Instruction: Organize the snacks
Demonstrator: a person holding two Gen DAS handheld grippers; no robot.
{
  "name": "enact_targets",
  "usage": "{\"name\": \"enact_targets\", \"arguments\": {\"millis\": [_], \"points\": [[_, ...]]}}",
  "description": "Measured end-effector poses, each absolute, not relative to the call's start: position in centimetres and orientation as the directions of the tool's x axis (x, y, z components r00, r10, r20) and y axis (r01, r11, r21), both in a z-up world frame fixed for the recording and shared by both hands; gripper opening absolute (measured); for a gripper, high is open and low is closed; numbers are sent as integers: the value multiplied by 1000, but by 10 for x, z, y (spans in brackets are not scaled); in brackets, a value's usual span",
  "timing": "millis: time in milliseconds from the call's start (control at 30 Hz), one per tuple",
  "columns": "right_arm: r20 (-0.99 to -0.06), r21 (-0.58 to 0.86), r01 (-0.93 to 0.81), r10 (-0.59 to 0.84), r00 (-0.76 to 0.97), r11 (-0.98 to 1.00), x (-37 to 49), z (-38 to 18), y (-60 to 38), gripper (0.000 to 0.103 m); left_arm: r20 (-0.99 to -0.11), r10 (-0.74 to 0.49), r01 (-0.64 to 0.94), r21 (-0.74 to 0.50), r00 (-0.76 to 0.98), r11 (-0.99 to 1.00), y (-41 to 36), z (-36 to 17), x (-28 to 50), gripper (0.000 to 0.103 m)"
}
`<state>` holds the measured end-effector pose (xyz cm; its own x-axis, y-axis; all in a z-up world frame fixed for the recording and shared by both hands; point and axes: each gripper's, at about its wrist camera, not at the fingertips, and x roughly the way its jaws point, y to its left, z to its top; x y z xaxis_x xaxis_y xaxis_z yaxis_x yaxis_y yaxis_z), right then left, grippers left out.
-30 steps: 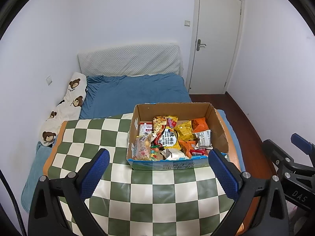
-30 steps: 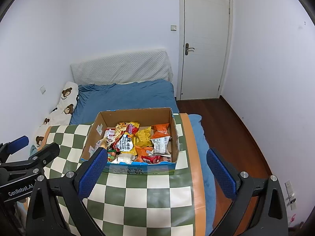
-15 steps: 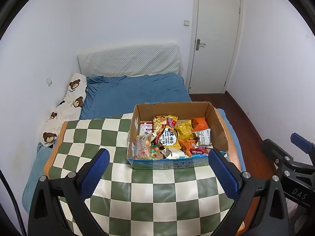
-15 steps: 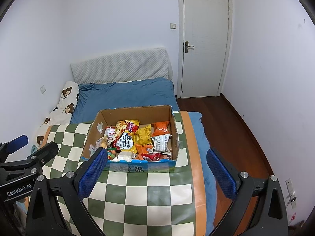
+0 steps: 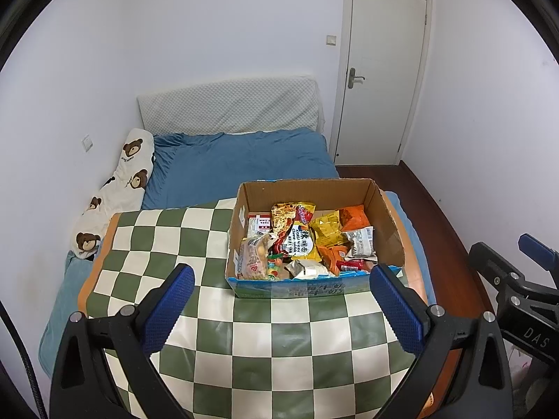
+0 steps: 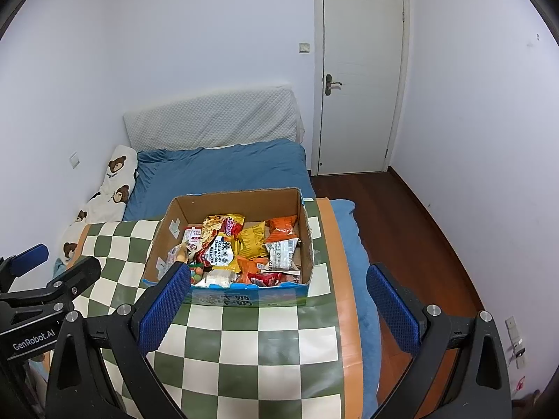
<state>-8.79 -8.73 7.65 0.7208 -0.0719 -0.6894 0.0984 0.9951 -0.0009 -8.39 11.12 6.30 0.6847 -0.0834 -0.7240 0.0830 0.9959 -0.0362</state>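
Observation:
An open cardboard box (image 5: 387, 216) (image 6: 307, 241) sits at the far right of a green-and-white checkered table (image 5: 251, 342) (image 6: 258, 342). It holds several snack packets: a noodle pack (image 5: 297, 237) (image 6: 220, 244), yellow (image 5: 326, 230) and orange (image 5: 353, 214) bags, a white packet (image 5: 361, 241). My left gripper (image 5: 279, 300) is open and empty, above the table in front of the box. My right gripper (image 6: 276, 300) is open and empty, in front of the box's right half. Each gripper shows in the other's view: the right gripper (image 5: 524, 279), the left gripper (image 6: 42, 279).
A bed with a blue sheet (image 5: 241, 167) lies behind the table, with a bear-print pillow (image 5: 118, 188) at its left and a white padded headboard (image 5: 230, 108). A white door (image 5: 380, 70) and dark wood floor (image 6: 401, 230) are at the right.
Both grippers have shifted only slightly; the box sits a little lower in the right wrist view. Nothing was grasped or released.

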Motion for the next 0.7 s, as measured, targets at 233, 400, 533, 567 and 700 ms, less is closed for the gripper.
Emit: {"name": "enact_targets", "arguments": {"millis": [233,400,533,567,700], "points": [[-690,-3,105,-78,720,994,-92,77,-88,102,-725,-88,88,-37,683,995,112,63,-84,103],[-689,-2,105,-78,720,994,-92,77,-88,102,-726,-86,86,-38,682,996,112,63,-84,103],[-690,-2,105,-78,720,994,-91,77,-88,102,-727,-85,86,-36,681,996,112,63,-84,103],[-690,-2,106,-78,720,994,-92,77,-88,102,-728,-86,87,-36,680,996,112,62,-83,103],[-691,-1,103,-75,719,995,-91,77,-89,102,-729,-89,89,-39,679,995,112,61,-84,103]]}}
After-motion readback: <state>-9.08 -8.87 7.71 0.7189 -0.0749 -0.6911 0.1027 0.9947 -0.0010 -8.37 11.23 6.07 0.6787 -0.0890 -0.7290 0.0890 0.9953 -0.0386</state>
